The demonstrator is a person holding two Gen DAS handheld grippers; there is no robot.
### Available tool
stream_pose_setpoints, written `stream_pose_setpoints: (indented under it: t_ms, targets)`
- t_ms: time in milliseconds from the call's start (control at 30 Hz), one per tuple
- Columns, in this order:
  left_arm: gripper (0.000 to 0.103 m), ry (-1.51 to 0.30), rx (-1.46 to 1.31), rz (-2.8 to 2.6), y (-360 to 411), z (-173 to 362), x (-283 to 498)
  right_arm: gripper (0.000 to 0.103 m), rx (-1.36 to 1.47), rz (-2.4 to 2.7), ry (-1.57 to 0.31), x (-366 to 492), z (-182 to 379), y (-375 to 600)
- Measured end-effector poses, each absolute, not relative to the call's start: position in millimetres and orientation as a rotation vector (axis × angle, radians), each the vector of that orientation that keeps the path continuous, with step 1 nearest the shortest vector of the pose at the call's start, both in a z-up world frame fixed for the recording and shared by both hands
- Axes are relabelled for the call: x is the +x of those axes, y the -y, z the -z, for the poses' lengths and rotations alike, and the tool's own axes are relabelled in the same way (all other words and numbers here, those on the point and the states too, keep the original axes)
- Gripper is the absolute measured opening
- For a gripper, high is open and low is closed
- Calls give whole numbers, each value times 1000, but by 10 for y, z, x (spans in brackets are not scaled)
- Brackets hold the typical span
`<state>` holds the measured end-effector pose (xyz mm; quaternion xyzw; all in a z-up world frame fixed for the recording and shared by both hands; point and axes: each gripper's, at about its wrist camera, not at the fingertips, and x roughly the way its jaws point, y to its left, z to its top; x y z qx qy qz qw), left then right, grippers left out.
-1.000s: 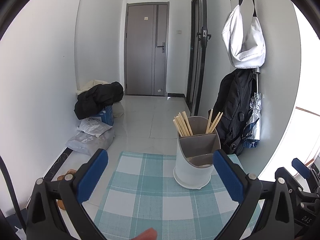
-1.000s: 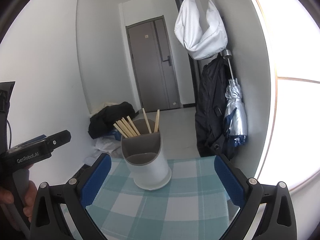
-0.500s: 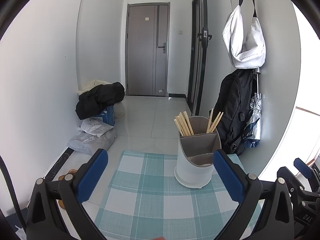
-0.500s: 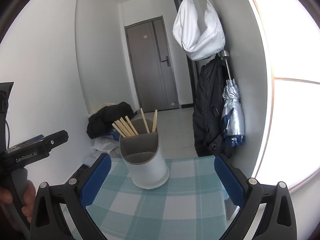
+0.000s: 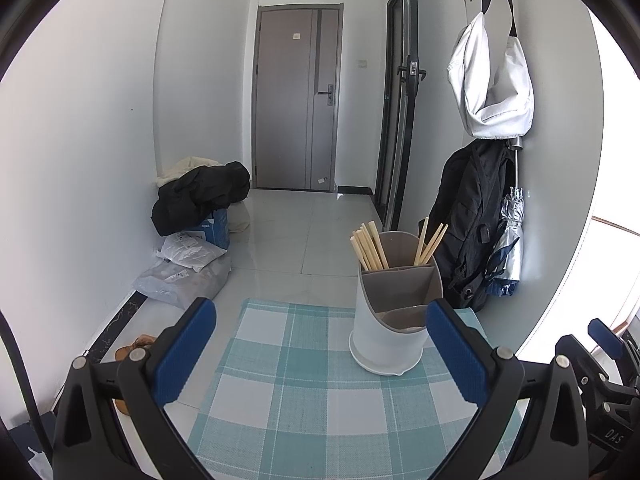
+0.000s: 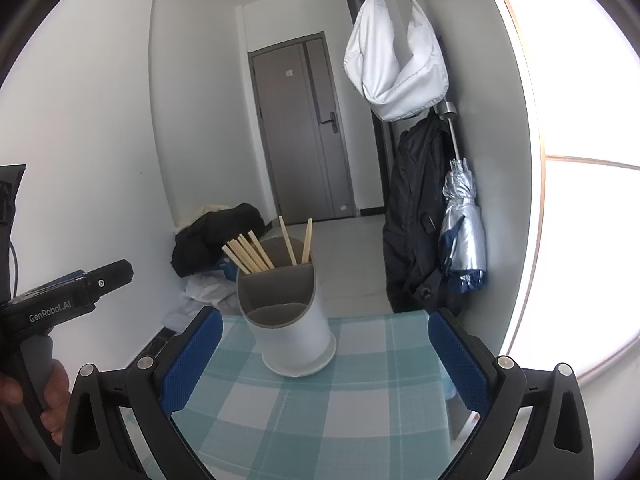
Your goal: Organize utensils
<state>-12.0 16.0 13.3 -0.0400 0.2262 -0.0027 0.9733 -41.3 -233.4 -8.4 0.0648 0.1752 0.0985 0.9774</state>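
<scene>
Both grippers, left gripper (image 5: 320,360) and right gripper (image 6: 322,360), hang wide and empty; light, stiff chopsticks (image 5: 370,245) look best pinched mid-shaft.

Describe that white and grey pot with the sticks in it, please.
The white cylindrical utensil holder looks like plastic, with a grey divided insert and a flared base. It stands upright on the teal-and-white checked tablecloth. Pale wooden chopsticks lean in its two raised rear compartments, a bigger bunch on the left; the lower front compartment looks empty. Neither gripper touches it.
</scene>
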Motion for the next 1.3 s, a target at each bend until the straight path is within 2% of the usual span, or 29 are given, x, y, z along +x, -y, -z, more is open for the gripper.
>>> stream_pose_setpoints:
  t_ms: [1300]
  targets:
    - [102,-462,-88,-8,-190,-104,-114,103,123,-194,-370,-404,120,2343]
